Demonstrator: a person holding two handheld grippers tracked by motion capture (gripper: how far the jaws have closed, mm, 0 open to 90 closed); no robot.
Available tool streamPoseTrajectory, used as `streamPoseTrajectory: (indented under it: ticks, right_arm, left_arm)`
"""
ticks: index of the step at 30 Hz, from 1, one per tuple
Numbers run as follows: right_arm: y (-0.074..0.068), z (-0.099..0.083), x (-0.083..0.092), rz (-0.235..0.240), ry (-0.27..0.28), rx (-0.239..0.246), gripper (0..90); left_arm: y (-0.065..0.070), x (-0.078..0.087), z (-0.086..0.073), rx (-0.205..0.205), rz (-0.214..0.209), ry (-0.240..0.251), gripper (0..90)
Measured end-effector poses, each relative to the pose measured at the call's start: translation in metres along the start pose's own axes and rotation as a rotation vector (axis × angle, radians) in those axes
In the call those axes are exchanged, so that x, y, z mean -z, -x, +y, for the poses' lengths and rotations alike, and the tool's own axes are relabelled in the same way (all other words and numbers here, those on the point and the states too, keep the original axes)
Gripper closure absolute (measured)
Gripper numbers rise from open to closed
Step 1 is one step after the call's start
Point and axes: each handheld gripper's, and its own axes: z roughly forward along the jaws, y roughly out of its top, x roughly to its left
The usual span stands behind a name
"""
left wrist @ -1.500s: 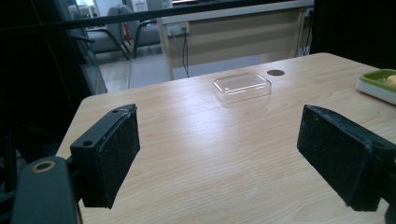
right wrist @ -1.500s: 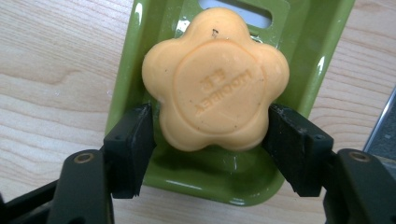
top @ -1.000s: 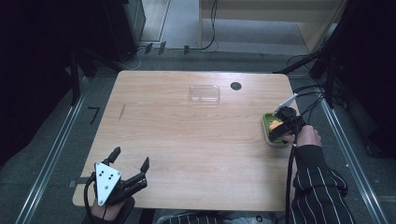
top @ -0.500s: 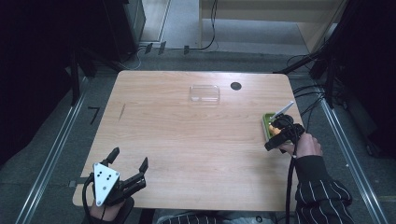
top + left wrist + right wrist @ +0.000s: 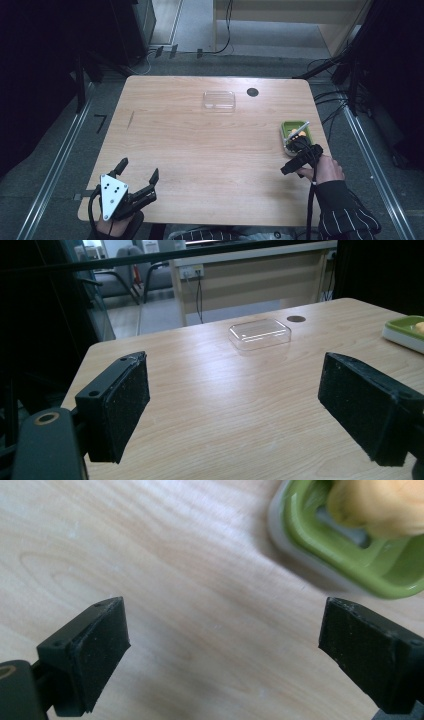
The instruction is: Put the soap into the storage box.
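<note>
One green tray (image 5: 290, 129), two gaping tools.

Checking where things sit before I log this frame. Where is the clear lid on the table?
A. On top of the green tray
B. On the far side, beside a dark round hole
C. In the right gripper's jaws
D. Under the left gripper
B: the clear lid lies alone near the far edge, just left of the dark hole, apart from both grippers.

1. My left gripper (image 5: 137, 177) is black, with a grey three-cornered plate (image 5: 111, 194) dotted with small dark holes.
2. My right gripper (image 5: 222, 650) has matte black jaws, a cable (image 5: 311, 210) trailing.
3. Sleeve (image 5: 345, 215): dark with thin white stripes.
</note>
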Motion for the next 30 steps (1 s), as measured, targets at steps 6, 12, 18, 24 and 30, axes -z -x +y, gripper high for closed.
streamPoseTrajectory:
  ticks: [6, 12, 18, 24, 30]
  right_arm:
    - [-0.009, -0.009, -0.003, 0.006, -0.008, 0.026, 6.1]
    - [-0.021, -0.019, -0.006, 0.013, -0.017, 0.048, 6.1]
    - [-0.028, -0.026, -0.011, 0.022, -0.03, 0.072, 6.1]
    - [-0.037, -0.037, -0.014, 0.032, -0.024, 0.09, 6.1]
    - [-0.042, -0.051, -0.016, 0.039, -0.015, 0.096, 5.6]
  left_arm:
    - [0.0, 0.0, 0.0, 0.0, 0.0, 0.0, 13.6]
    - [0.001, 0.0, 0.0, -0.002, -0.001, 0.0, 13.7]
    - [0.001, 0.0, 0.0, -0.002, -0.001, 0.001, 13.6]
    - [0.0, -0.001, 0.0, -0.002, -0.002, 0.001, 13.6]
    - [0.001, -0.001, 0.0, -0.006, -0.006, -0.001, 13.6]
